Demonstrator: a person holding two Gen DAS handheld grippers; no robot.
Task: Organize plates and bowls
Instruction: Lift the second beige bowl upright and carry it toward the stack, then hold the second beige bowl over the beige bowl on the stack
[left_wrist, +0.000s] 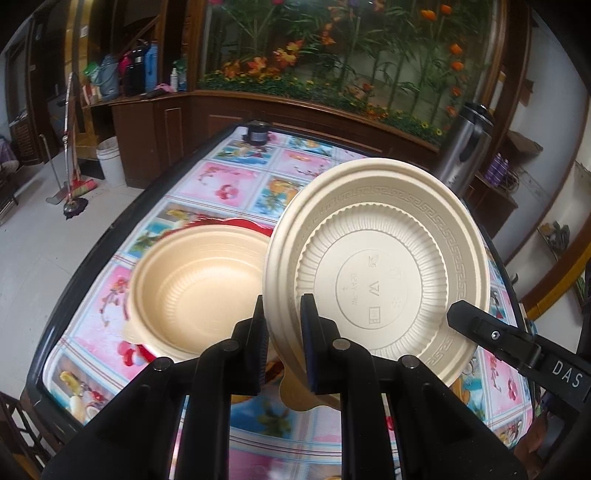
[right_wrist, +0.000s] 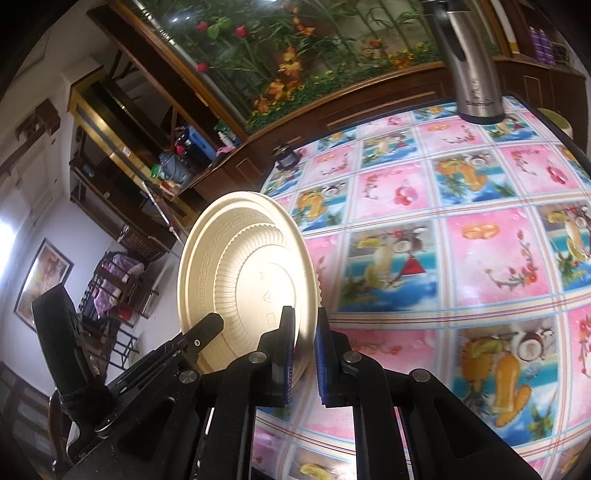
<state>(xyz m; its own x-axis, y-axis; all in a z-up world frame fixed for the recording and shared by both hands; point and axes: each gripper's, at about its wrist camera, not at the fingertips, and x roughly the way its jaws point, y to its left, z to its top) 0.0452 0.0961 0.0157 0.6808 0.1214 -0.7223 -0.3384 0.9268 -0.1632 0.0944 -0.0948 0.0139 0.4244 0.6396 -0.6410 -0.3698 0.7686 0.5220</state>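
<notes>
A cream plastic bowl (left_wrist: 376, 262) is held on edge above the table with its ribbed underside facing the left wrist camera. My left gripper (left_wrist: 282, 317) is shut on its rim. My right gripper (right_wrist: 304, 332) is shut on the same bowl (right_wrist: 243, 284) at its opposite rim, and one of its fingers (left_wrist: 476, 325) shows in the left wrist view. A second cream bowl (left_wrist: 195, 288) sits upright on the table to the left, resting on a red plate (left_wrist: 243, 223) whose edge shows behind it.
The table (right_wrist: 443, 236) has a floral patchwork cloth. A steel thermos (right_wrist: 469, 62) stands at its far right and a small dark jar (left_wrist: 257, 133) at its far edge. Wooden cabinets and a flower display stand behind. A broom and white bucket (left_wrist: 110, 158) are on the floor left.
</notes>
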